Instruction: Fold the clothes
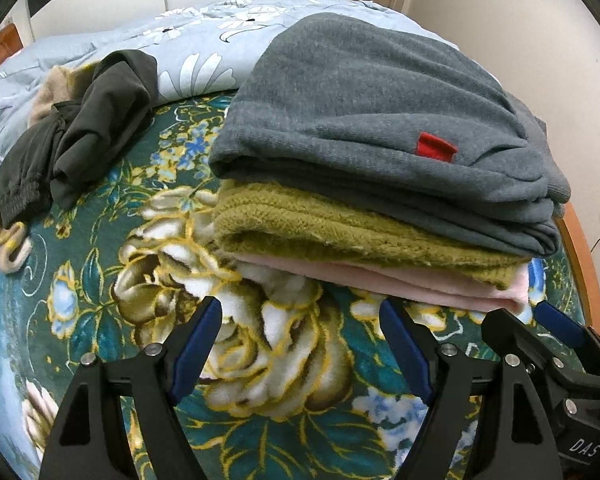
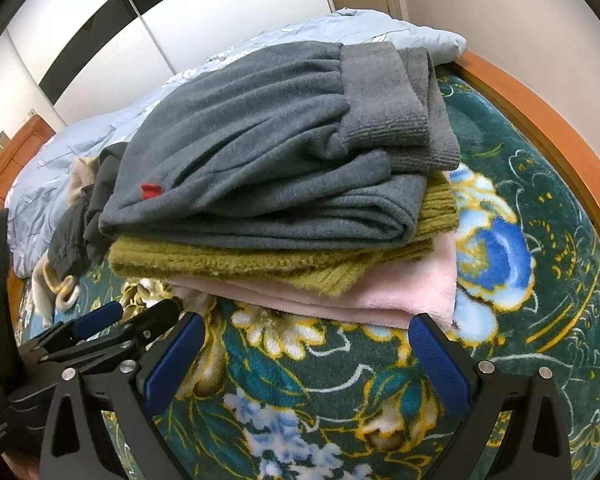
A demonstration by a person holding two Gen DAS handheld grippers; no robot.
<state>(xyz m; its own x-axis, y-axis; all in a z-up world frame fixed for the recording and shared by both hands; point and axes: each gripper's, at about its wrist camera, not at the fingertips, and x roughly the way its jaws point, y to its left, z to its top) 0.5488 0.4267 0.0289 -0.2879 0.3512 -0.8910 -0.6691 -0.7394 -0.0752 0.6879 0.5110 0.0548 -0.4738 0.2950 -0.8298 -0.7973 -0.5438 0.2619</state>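
Observation:
A stack of folded clothes lies on the bed: a grey sweater [image 1: 372,112] with a red tag on top, an olive knit [image 1: 300,224] under it, a pink garment [image 1: 420,284] at the bottom. The stack shows in the right wrist view too, grey sweater [image 2: 268,152], olive knit [image 2: 240,264], pink garment [image 2: 380,292]. My left gripper [image 1: 300,312] is open and empty, just in front of the stack. My right gripper [image 2: 304,328] is open and empty at the pink garment's front edge. An unfolded dark garment [image 1: 84,132] lies crumpled to the left.
A teal floral blanket [image 1: 280,360] covers the bed. A light blue floral quilt [image 1: 172,48] lies behind. A beige garment [image 1: 48,88] sits under the dark one. The wooden bed frame [image 2: 540,132] runs along the right. Each gripper shows in the other's view, right [image 1: 548,328] and left [image 2: 120,320].

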